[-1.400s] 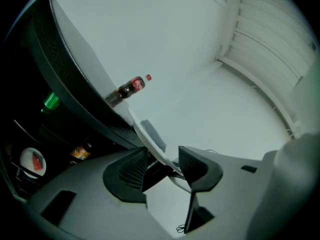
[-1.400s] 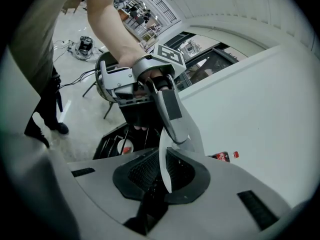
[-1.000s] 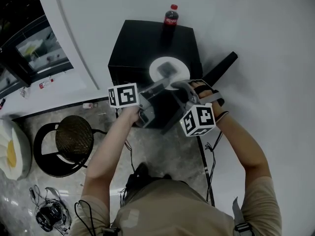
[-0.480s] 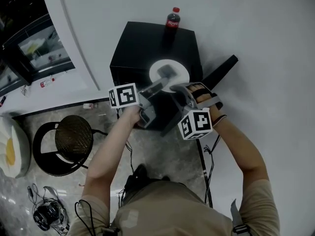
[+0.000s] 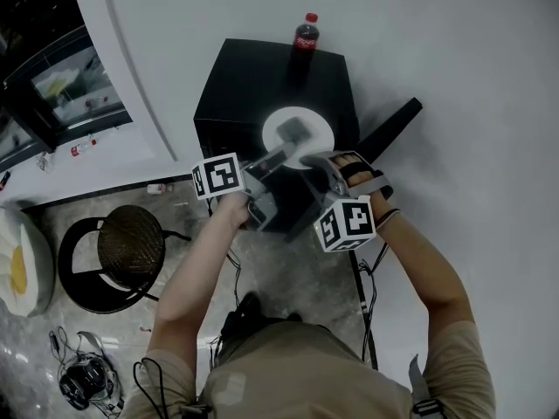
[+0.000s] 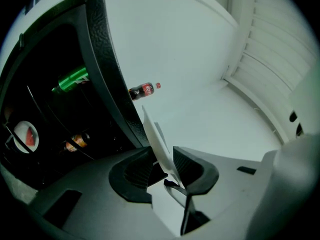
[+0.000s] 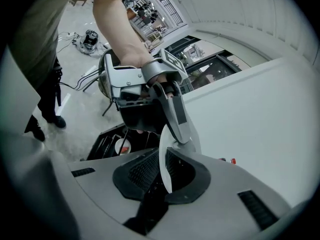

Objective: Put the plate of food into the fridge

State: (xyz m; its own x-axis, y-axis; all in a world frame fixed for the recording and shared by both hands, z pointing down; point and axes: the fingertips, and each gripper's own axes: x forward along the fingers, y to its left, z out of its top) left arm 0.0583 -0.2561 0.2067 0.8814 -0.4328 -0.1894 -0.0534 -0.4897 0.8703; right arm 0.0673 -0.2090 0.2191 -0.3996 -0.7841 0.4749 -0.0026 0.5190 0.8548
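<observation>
Black mini fridge [image 5: 253, 85] seen from above, its door [image 5: 393, 122] swung open to the right. A cola bottle [image 5: 305, 35] stands upright at the far edge of the fridge top.

The white plate [image 5: 321, 129] sits over the front part of the fridge top, outside the fridge. We cannot tell whether it rests on the top or is lifted clear of it. What lies on it we cannot make out, as the gripper tips cover its middle.

Left hand-held gripper [image 6: 162, 166]: jaws have just been closing, with the plate's rim standing edge-on between them. The rim lies against one pad, and we note a dark gap on the other side, so this is not a firm pinch.

Right hand-held gripper [image 7: 165, 171]: jaws narrow, clamped on the plate's rim from the near right side. From its own view we see the left one reaching in to the opposite side of the same plate.

Inside the open fridge, from the left gripper view: a green bottle [image 6: 70, 80] lying on an upper shelf and a can [image 6: 76, 142] lower down. There is also a small round white thing with a red patch [image 6: 25, 135], which we cannot identify.

On the floor to the left of the fridge stands a round stool [image 5: 131, 247] with a woven seat, well apart from the plate.
</observation>
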